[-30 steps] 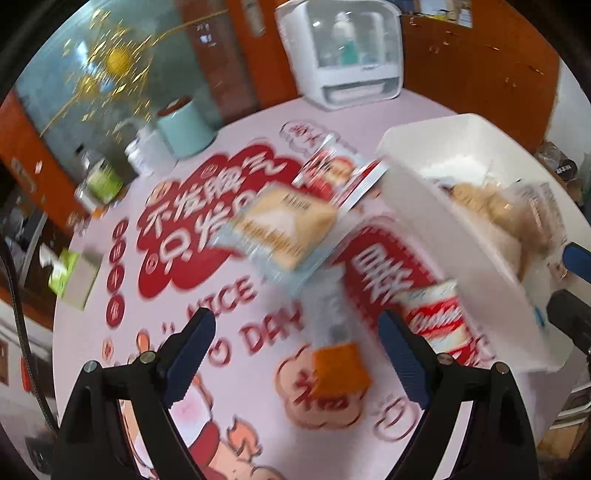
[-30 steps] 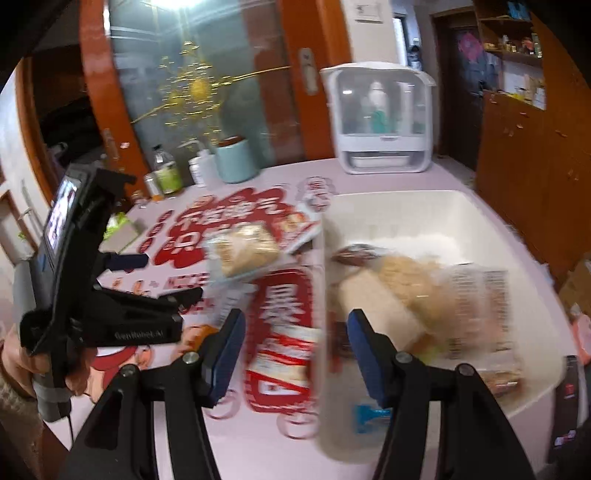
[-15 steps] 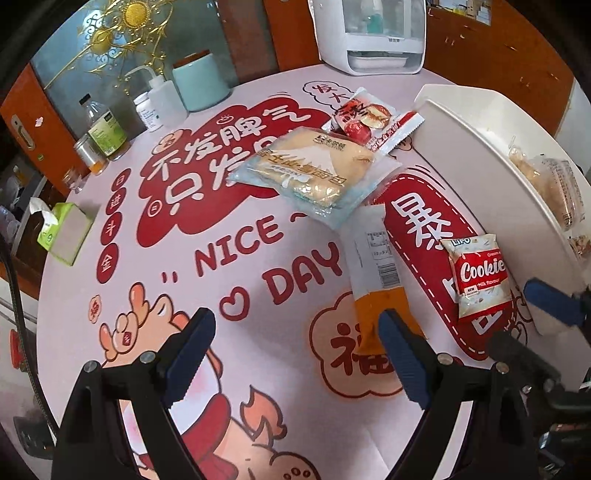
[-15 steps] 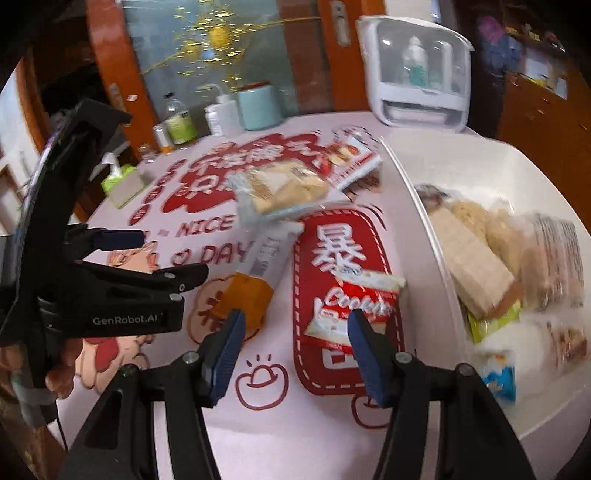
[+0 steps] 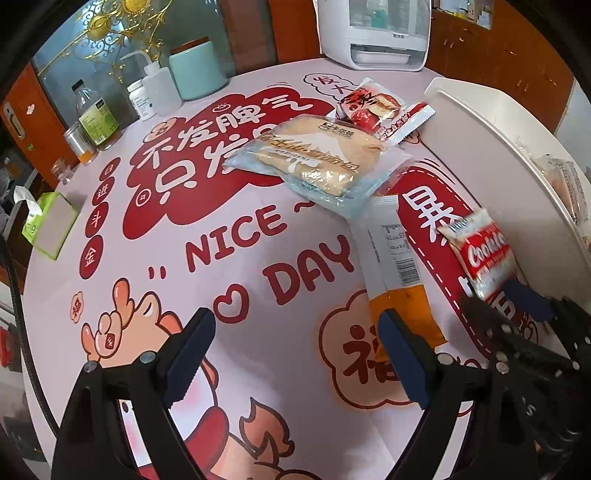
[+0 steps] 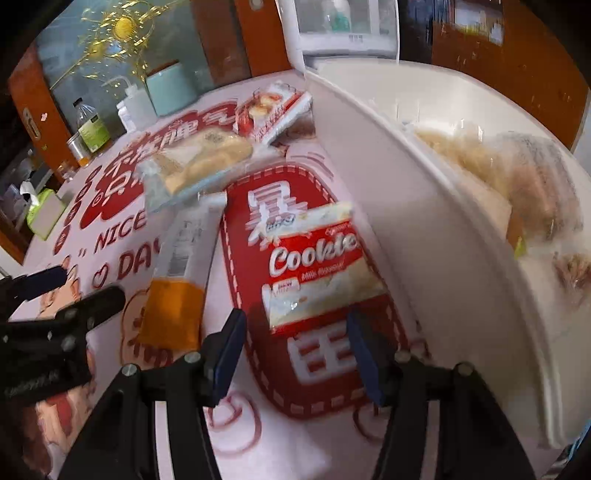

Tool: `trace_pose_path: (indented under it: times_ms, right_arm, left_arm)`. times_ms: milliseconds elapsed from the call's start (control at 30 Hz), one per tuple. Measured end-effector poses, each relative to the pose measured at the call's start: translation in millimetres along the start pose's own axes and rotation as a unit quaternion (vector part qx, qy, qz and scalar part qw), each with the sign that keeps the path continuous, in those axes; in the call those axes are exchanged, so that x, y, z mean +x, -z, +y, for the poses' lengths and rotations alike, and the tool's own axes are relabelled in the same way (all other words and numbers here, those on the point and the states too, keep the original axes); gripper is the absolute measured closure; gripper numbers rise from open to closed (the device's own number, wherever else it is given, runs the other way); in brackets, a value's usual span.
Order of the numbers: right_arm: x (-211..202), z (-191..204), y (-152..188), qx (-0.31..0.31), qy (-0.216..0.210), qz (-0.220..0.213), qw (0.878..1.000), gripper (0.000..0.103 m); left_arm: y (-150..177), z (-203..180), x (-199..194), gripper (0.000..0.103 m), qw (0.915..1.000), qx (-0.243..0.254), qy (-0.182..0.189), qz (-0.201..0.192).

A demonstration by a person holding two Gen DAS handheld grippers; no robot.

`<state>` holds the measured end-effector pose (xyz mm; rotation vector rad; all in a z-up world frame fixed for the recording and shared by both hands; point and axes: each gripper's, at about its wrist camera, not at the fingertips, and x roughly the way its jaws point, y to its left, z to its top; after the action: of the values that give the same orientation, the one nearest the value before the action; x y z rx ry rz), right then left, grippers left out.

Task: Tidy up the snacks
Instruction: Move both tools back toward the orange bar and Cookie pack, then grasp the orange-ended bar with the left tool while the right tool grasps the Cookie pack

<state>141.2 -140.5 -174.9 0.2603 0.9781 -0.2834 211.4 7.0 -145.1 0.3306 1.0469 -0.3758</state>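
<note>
On the pink printed tablecloth lie a red-and-white Cookie packet (image 6: 314, 266) (image 5: 484, 254), a long white-and-orange bar wrapper (image 5: 399, 266) (image 6: 177, 288), a bagged bread (image 5: 314, 162) (image 6: 199, 162) and a red snack pack (image 5: 376, 107) (image 6: 273, 110). A white bin (image 6: 424, 221) (image 5: 498, 155) stands at the right and holds several wrapped snacks (image 6: 517, 173). My right gripper (image 6: 295, 350) (image 5: 498, 299) is open low over the Cookie packet's near end, pads not pressing it. Left of the orange bar, my left gripper (image 5: 297, 356) (image 6: 81, 286) is wide open and empty.
At the table's far edge stand a teal canister (image 5: 195, 70), a white squeeze bottle (image 5: 160, 92), small bottles (image 5: 96, 118) and a white appliance (image 5: 373, 33). A green tissue box (image 5: 48, 225) sits at the left edge. Orange cabinets lie behind.
Both grippers have sunk toward the table. The right one has swung left from in front of the bin onto the Cookie packet. Neither gripper's opening has changed.
</note>
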Motion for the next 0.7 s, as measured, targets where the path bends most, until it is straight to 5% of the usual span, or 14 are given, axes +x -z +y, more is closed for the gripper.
trace_pose_path:
  times_ms: [133,200,300,600,700]
  right_arm:
    - [3.6,9.0,0.1,-0.023,0.02,-0.01,0.999,0.047]
    - [1.1,5.3,1.7,-0.017,0.015,-0.021,1.0,0.082]
    - [0.1,-3.2,0.5,-0.004,-0.003,-0.02,1.0,0.099]
    - [-0.8,-14.1,0.1,0.011,-0.032,-0.02,0.999,0.102]
    - [-1.1,-14.2,-0.2,0.008,-0.036,-0.016,0.999,0.102]
  left_arm:
    - [-3.1,-4.1,3.5,0.014,0.9999,0.004,0.013,-0.001]
    - [-6.4,-8.3,7.0,0.014,0.9998,0.004,0.02,0.0]
    - [-10.9,-15.6,15.7,0.014,0.9991,-0.002,0.042,0.008]
    - [-27.2,-39.9,42.8,0.014,0.9963,-0.025,0.074,0.036]
    - [-27.6,-47.0,51.1,0.022,0.9978,-0.028,0.042,0.043]
